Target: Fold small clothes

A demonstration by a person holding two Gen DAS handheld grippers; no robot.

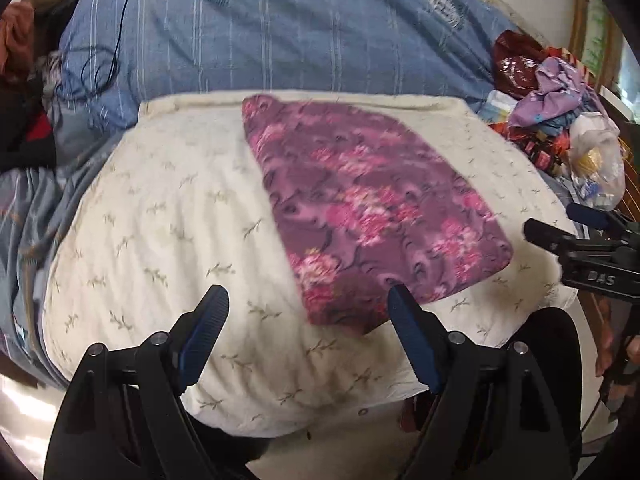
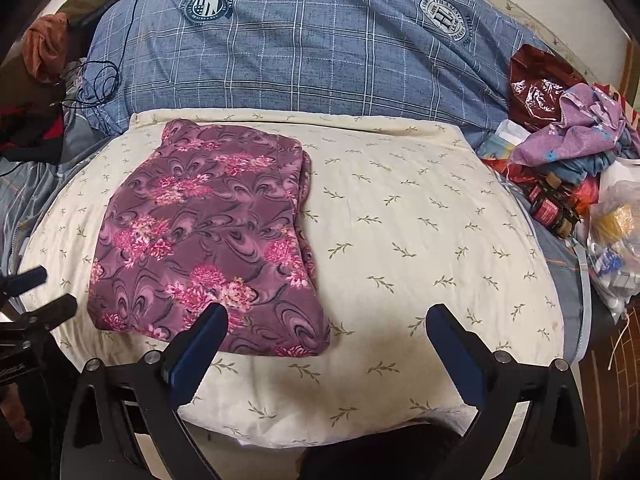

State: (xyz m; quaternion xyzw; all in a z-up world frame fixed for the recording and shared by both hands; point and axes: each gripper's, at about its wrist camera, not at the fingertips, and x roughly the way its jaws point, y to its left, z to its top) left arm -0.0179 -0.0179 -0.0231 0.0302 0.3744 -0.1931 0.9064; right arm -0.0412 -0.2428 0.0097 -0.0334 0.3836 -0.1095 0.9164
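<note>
Now the left tool point(image 1: 308, 304) hangs over the near edge of the cream pillow point(image 1: 168, 216), its two blue-padded fingers point(image 1: 206, 330) spread wide with nothing between them but bare leaf-print fabric. Just ahead of it and off to its right lies the folded purple floral garment point(image 1: 360, 208), a neat rectangle flat on the pillow, its nearest corner just beyond the tool's right-hand finger and not touched by it. The left wrist view is a little smeared, so the fine folds are hard to read there.

Over to the right tool point(image 2: 326, 326), and it stands wide open too, empty, jaws well apart above the pillow's front edge. From here the garment point(image 2: 204, 236) sits ahead and to the left, its near hem just past the left-hand finger point(image 2: 196, 354); whether that finger brushes the cloth I cannot tell. The stacked layers show along the garment's right side.

Each tool shows up in the other's camera: the right one point(image 1: 560, 224) juts in at the far right of the left wrist view, the left one point(image 2: 44, 292) pokes in at the left of the right wrist view.

Beyond the pillow stretches a blue checked quilt point(image 2: 312, 48) with round crests. Far right of both tools, a heap of clothes point(image 2: 580, 140) and plastic bags point(image 2: 616, 216); far left, a black cable point(image 2: 100, 76) curls on the bed.
</note>
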